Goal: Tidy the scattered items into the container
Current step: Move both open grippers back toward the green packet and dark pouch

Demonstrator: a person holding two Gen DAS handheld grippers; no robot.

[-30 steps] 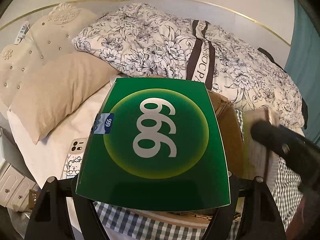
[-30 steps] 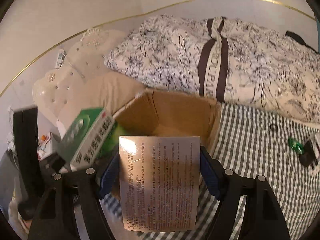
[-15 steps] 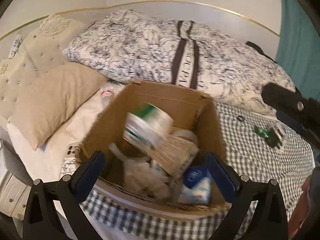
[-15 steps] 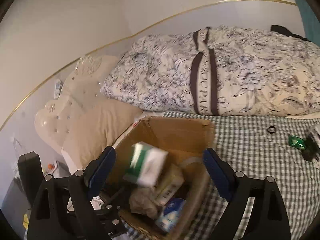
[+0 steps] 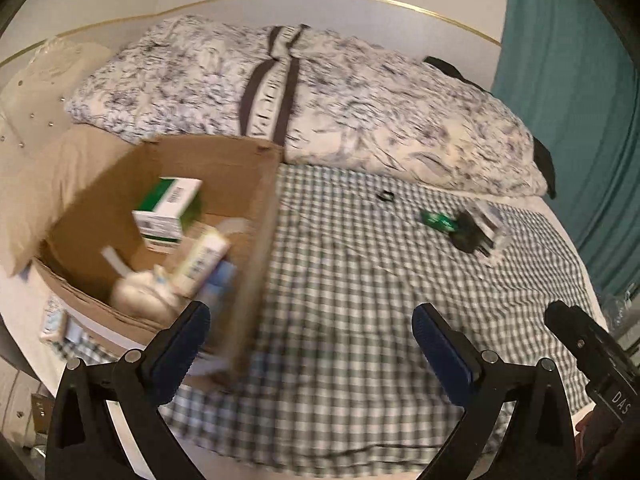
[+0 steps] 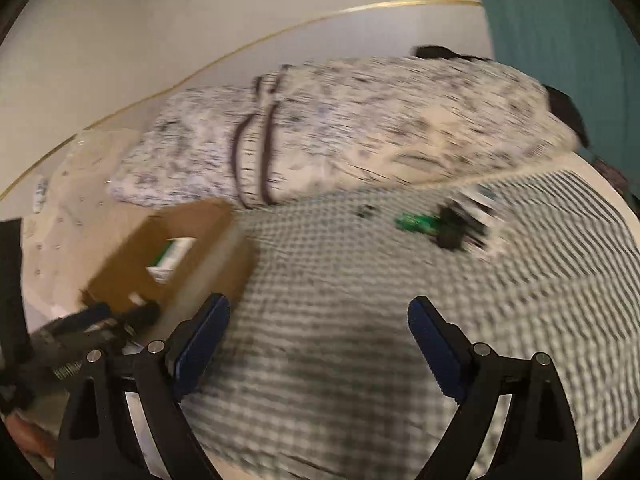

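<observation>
An open cardboard box (image 5: 264, 216) (image 6: 216, 236) stands on the checked cloth at the left. Inside lie a green-and-white carton (image 5: 168, 208) (image 6: 172, 256), a cream carton (image 5: 200, 260), a blue pack (image 5: 218, 284) and a white bundle (image 5: 140, 296). My left gripper (image 5: 312, 332) hangs open and empty over the cloth beside the box's right wall. My right gripper (image 6: 320, 320) is open and empty too, to the right of the box. Scattered farther right are a green packet (image 5: 438, 220) (image 6: 418, 222), a black item (image 5: 470, 232) (image 6: 450, 232) and a small dark ring (image 5: 386, 196).
A rolled floral duvet (image 5: 340, 92) lies along the back. A beige pillow (image 5: 36, 184) sits left of the box, with a tufted headboard (image 5: 36, 80) behind. A teal curtain (image 5: 568, 80) hangs at right. The checked cloth (image 5: 360, 280) covers the bed's near half.
Both grippers let go of their cartons, which dropped into the box. Both jaws widened and both hands swung right, away from the box toward the scattered items.
</observation>
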